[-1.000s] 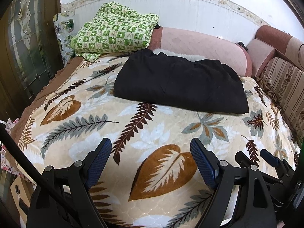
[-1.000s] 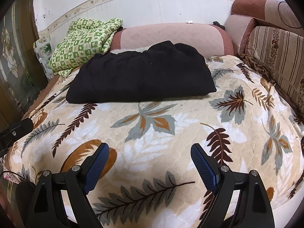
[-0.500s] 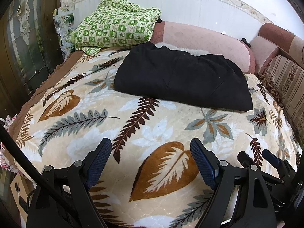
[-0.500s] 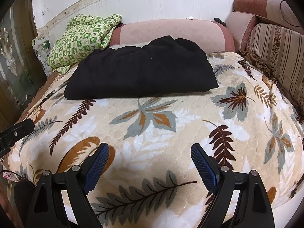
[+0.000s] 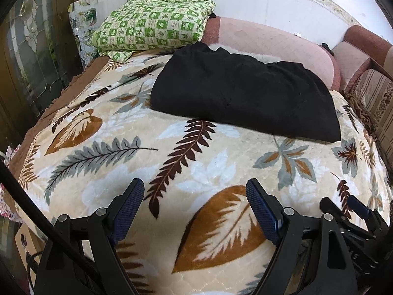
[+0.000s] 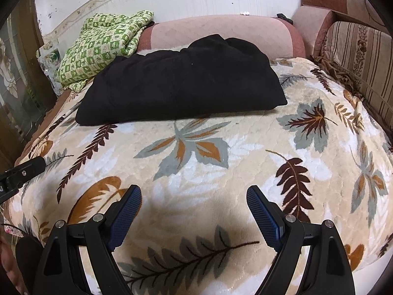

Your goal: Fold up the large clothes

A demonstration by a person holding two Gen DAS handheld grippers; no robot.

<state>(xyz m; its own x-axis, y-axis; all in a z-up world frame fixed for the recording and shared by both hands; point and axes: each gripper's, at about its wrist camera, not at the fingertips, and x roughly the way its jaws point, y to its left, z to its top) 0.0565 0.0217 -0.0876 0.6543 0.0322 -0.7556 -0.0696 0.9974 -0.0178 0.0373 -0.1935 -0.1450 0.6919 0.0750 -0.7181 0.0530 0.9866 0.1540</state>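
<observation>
A black garment (image 5: pixel 243 93) lies folded into a flat rectangle at the far side of the leaf-patterned blanket (image 5: pixel 196 162); it also shows in the right wrist view (image 6: pixel 181 83). My left gripper (image 5: pixel 195 211) is open and empty, hovering over the near part of the blanket, well short of the garment. My right gripper (image 6: pixel 194 213) is open and empty too, over the near edge. The right gripper's tip (image 5: pixel 356 206) shows at the lower right of the left wrist view, and part of the left gripper (image 6: pixel 22 172) shows at the left edge of the right wrist view.
A folded green checkered quilt (image 5: pixel 152 22) sits at the back left against the wall. A pink padded backrest (image 6: pixel 221 34) runs behind the garment. A striped sofa arm (image 6: pixel 356 49) borders the right. A glass-panelled door (image 5: pixel 32 49) stands on the left.
Both grippers have moved slightly forward toward the garment, which looks a little larger now. Both stay open and empty.
</observation>
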